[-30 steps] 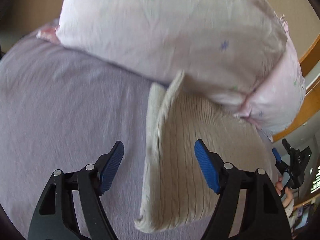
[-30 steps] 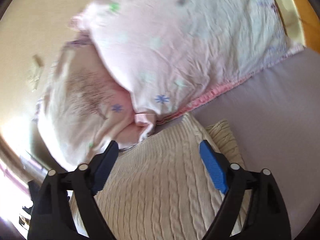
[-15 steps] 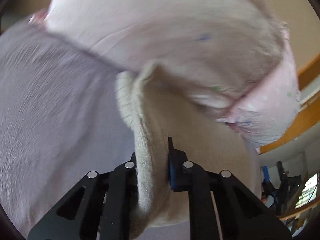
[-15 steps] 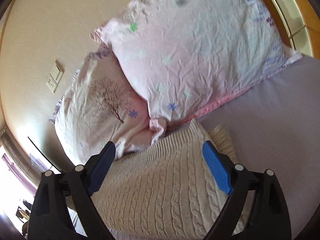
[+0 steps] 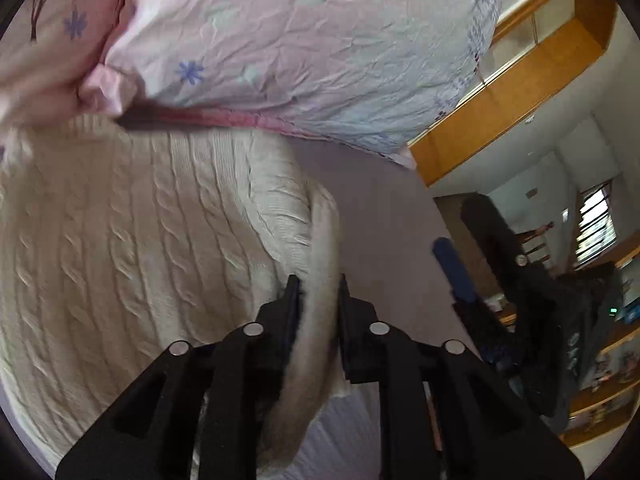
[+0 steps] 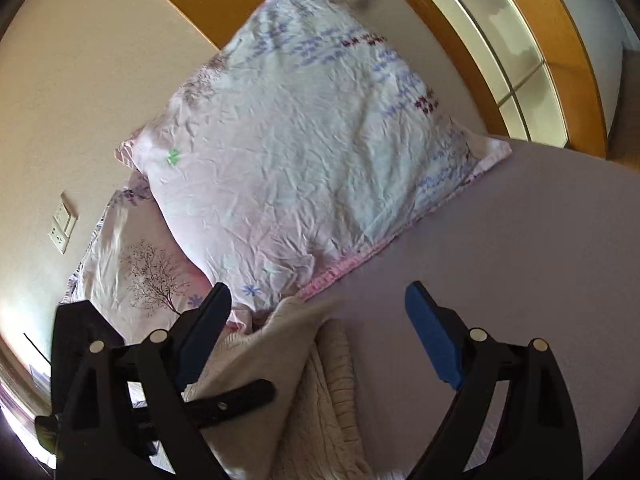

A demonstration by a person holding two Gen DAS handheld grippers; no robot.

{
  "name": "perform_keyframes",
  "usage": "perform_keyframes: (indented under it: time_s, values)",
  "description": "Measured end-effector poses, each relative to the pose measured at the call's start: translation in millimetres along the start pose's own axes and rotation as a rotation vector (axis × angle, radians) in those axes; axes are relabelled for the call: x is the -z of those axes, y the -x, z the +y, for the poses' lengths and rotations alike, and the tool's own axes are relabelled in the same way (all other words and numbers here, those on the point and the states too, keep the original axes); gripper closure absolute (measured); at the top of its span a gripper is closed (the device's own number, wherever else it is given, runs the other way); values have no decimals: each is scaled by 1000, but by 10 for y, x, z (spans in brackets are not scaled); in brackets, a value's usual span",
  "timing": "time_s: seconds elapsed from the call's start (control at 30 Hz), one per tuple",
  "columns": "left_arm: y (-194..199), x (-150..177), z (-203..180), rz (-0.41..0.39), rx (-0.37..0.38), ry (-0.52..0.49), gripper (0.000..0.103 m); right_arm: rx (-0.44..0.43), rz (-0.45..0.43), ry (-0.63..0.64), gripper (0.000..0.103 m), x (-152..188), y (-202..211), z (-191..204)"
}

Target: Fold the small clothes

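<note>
A cream cable-knit sweater (image 5: 152,248) lies folded on the lilac bed sheet (image 5: 384,216), its top edge under the pillows. My left gripper (image 5: 318,284) is shut on the sweater's thick right edge and lifts it a little. In the right wrist view the sweater (image 6: 312,392) shows low in the middle, with the left gripper's black fingers (image 6: 232,400) clamped on a raised flap. My right gripper (image 6: 320,320) is open and empty above the sweater's far corner; it also shows in the left wrist view (image 5: 456,276) to the right.
Two pink flowered pillows (image 6: 304,152) (image 6: 140,272) lean on the beige wall at the head of the bed. A wooden window frame (image 6: 520,48) runs along the far side. Bare sheet (image 6: 520,240) lies to the right. Shelves (image 5: 600,372) stand beyond the bed.
My left gripper closed on the sweater's edge and swung round with it, lifting the flap. My right gripper drew back and up, staying open.
</note>
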State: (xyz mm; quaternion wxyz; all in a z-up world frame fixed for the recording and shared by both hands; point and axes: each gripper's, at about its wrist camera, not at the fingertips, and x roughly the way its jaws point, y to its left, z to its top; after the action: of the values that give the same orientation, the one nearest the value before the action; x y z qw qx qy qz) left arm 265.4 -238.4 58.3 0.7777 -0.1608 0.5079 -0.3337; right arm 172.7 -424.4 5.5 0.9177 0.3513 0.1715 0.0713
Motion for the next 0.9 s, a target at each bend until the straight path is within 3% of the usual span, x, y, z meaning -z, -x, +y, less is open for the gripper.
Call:
perform_keyframes:
  time_s: [0.03, 0.1, 0.13, 0.17, 0.27, 0.3, 0.37, 0.4, 0.53, 0.57, 0.6, 0.67, 0.73, 0.83, 0.87, 0.9]
  values:
    - [105, 13, 22, -21, 55, 10, 80, -25, 22, -5, 14, -5, -26, -3]
    - [445, 33, 62, -77, 190, 35, 58, -86, 80, 6, 14, -1, -97, 25]
    - [671, 67, 81, -116, 232, 35, 24, -107, 116, 20, 14, 16, -145, 52]
    - [875, 115, 74, -174, 213, 10, 13, -119, 146, 34, 14, 43, -179, 80]
    - [1246, 299, 60, -237, 32, -120, 13, -100, 251, 91, 20, 156, -343, 162]
    - [1291, 390, 69, -246, -61, -166, 13, -76, 286, 109, 25, 203, -411, 181]
    - [1268, 583, 119, -229, -175, -243, 13, -64, 326, 122, 39, 260, -489, 197]
    - [1144, 599, 100, -216, -202, -265, 13, -67, 342, 131, 45, 287, -519, 214]
    - [1005, 810, 222, -207, -315, -384, 13, -63, 377, 192, 47, 372, -598, 303]
    - [951, 829, 243, -198, -330, -396, 13, -58, 394, 214, 53, 408, -635, 329]
    - [854, 862, 274, -178, -343, -402, 13, -40, 409, 244, 96, 459, -696, 366]
    - [666, 922, 291, -149, -388, -424, 13, 19, 371, 268, 94, 477, -722, 374]
    - [597, 1028, 222, -162, -445, -501, 13, 40, 337, 199, 95, 420, -717, 247]
    - [831, 1031, 272, -207, -339, -405, 14, 8, 359, 139, 90, 382, -722, 133]
    - [1004, 982, 381, -249, -294, -323, 14, 5, 357, 117, 83, 352, -682, 122]
    - [1141, 942, 466, -278, -274, -265, 14, 10, 357, 106, 52, 327, -646, 102]
